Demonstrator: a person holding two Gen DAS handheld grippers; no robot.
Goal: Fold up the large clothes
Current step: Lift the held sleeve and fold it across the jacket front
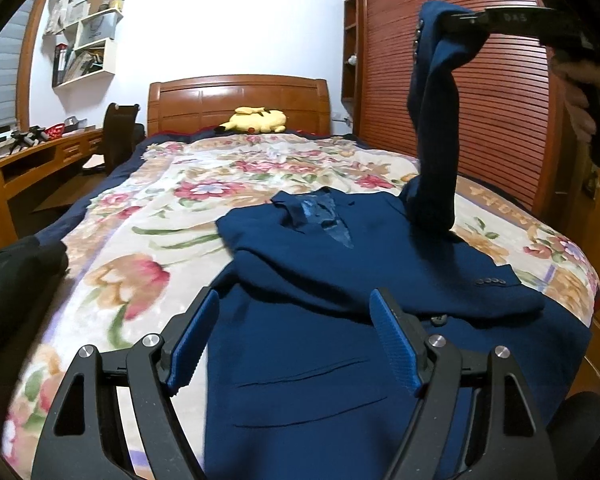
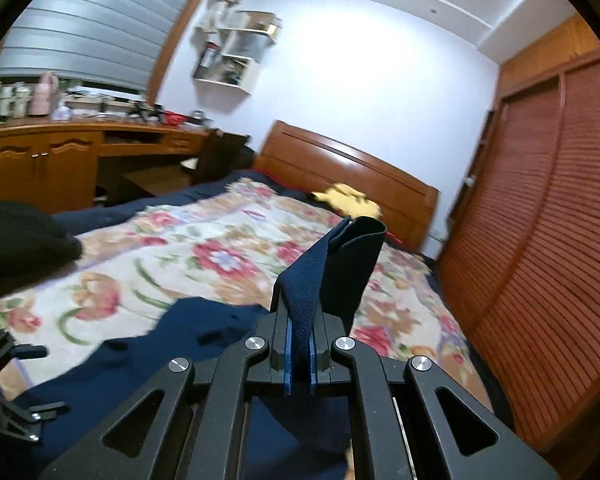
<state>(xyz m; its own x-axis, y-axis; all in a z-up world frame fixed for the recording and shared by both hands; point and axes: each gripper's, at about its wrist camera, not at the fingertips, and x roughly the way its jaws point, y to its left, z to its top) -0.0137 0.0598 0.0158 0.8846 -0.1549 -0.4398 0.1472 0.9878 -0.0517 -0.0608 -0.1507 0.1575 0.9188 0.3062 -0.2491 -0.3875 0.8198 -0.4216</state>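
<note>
A navy blue suit jacket (image 1: 340, 280) lies face up on the flowered bedspread (image 1: 140, 216), one sleeve folded across its chest. The other sleeve (image 1: 436, 128) stands lifted high at the right, its cuff pinched in my right gripper (image 1: 460, 20). In the right wrist view that gripper (image 2: 300, 344) is shut on the sleeve cuff (image 2: 336, 264), which sticks up beyond the blue pads. My left gripper (image 1: 296, 316) hovers open low over the jacket's lower half, nothing between its blue pads (image 1: 392, 340).
A yellow plush toy (image 1: 256, 120) rests by the wooden headboard (image 1: 240, 96). Slatted wooden wardrobe doors (image 1: 480, 100) run along the bed's right side. A desk (image 1: 40, 152) and chair (image 1: 118, 132) stand to the left. A dark sleeve (image 1: 16, 280) shows at the left edge.
</note>
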